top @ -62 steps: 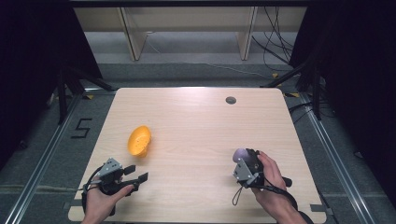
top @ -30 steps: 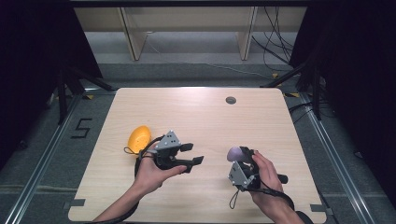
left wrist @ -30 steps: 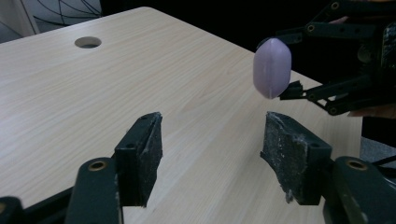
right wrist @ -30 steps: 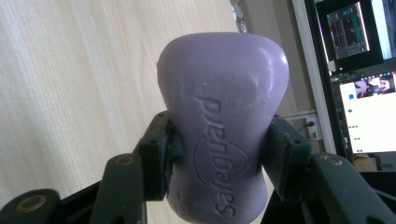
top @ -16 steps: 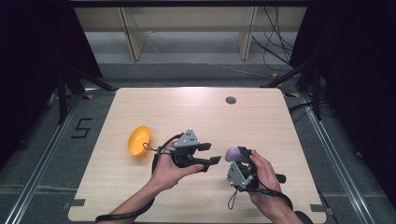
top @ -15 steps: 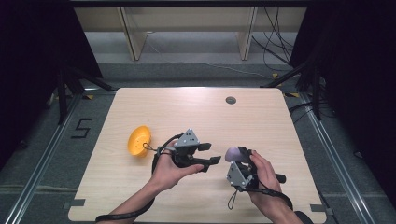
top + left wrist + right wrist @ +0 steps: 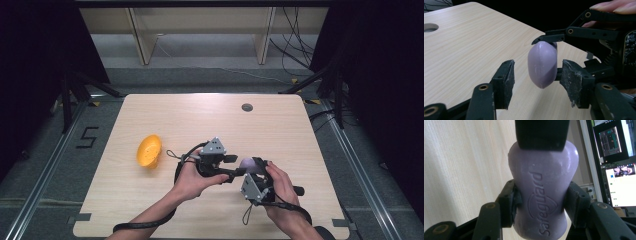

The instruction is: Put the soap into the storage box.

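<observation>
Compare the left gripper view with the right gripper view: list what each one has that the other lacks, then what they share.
Left gripper view alone: the left claw, whose jaws have just been closing, stands astride the smooth purple oval soap bar with gaps on both sides, and the round hole in the pale wooden table shows far left.

Right gripper view alone: the embossed word "Safeguard" on the bar's face, the right claw pinching the bar's waist, and lit computer screens beyond the table.

Shared: the purple soap bar, held off the wood-grain tabletop by the right claw.
</observation>
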